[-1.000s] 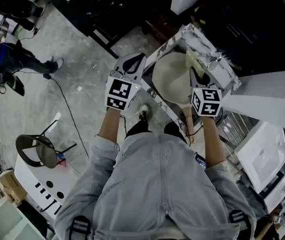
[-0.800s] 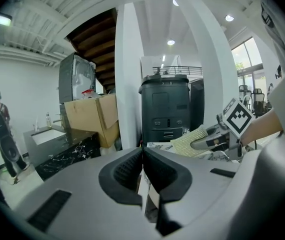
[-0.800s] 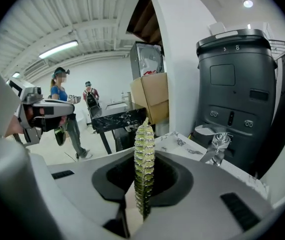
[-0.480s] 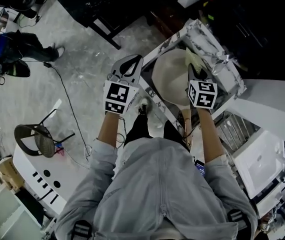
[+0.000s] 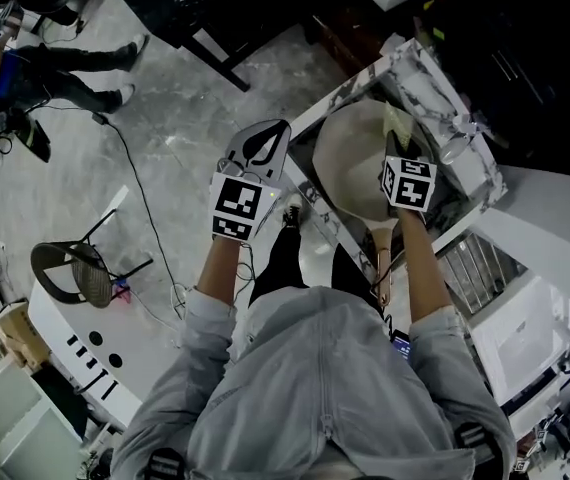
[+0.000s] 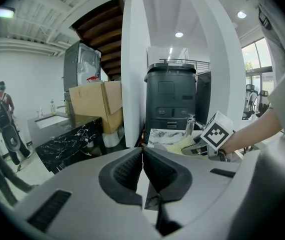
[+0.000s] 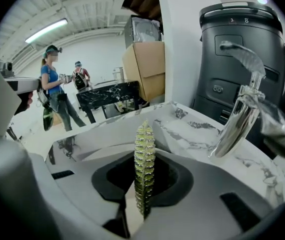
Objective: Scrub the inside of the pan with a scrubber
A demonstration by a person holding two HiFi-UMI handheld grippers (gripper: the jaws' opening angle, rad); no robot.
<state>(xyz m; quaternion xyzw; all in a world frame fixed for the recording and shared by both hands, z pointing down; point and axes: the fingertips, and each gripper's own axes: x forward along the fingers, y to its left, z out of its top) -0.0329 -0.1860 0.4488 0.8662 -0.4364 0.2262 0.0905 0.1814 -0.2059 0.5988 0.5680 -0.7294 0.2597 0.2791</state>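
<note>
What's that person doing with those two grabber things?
A person stands at a sink with a hand-held gripper in each hand. The right hand-held gripper is clamped on a yellow-green scrubber and holds it at the far side of the pan, which sits in the sink. The left hand-held gripper is shut and empty, off to the side of the pan.

Left arm (image 5: pixel 217 268) and right arm (image 5: pixel 420 268) both stretched forward. Left gripper (image 5: pixel 263 140): jaws pressed together, nothing between them. Right gripper (image 5: pixel 398 153) is pinched down on the scrubber (image 7: pixel 144 164) — it stands edge-on between the jaws.
</note>
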